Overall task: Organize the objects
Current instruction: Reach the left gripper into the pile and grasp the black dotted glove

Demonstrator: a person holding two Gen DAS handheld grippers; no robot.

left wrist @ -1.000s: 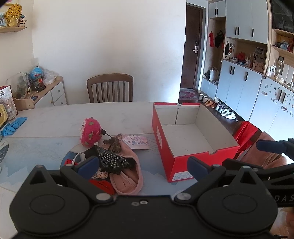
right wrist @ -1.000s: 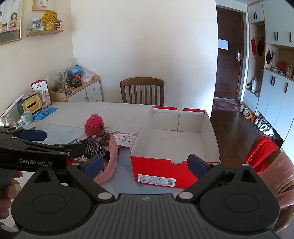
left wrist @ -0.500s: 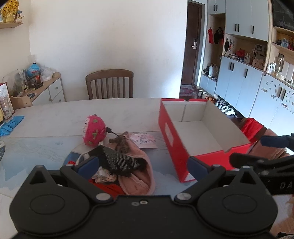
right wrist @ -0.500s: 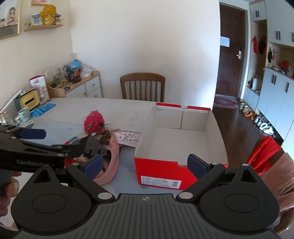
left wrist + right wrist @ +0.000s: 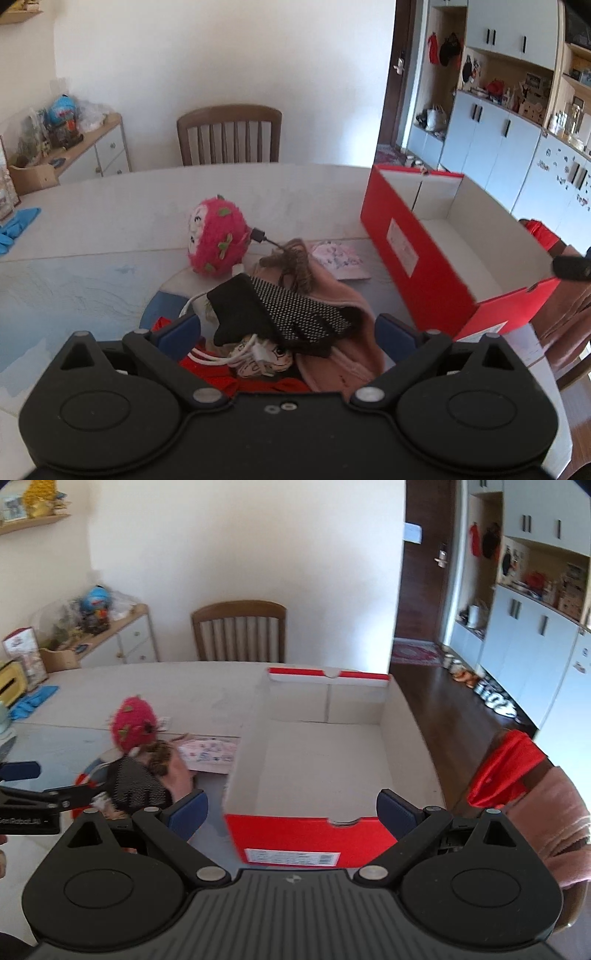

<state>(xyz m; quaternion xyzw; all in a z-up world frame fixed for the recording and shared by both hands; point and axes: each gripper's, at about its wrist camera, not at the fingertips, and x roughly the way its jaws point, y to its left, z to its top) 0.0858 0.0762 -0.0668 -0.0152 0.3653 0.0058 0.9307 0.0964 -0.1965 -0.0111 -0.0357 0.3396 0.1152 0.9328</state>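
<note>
My left claw (image 5: 288,332) hangs with its 2 blue pads spread wide and nothing between them, low in the centre of the left wrist view, just above a heap of small things on the table (image 5: 110,214). On top of that heap lies a black glove with a dotted grip palm (image 5: 280,314), draped over a pink hat (image 5: 340,332) that fills the lower middle of the frame. A brown tangle of cord (image 5: 295,262) sits on the hat's far end, and a thin dark cable with a plug (image 5: 260,235) runs from it to the fuzzy pink plush ball (image 5: 214,242), which rests on the table left of centre. Under the glove I see a white cable (image 5: 236,352) looped over something red (image 5: 218,376). A small printed pink packet (image 5: 338,258) lies flat between the hat and the box.

The red shoebox (image 5: 406,254) stands open on the table at the right of that frame, its pale inside bare. In the right wrist view the same box (image 5: 306,834) fills the centre, and my right claw (image 5: 291,812) is held wide open as well, gripping nothing, its pads on either side of the box's near red end wall in the picture. The heap shows there at the lower left. A wooden chair (image 5: 240,631) stands at the far side of the table in the upper middle, and blue gloves (image 5: 33,703) lie at the left edge.
</note>
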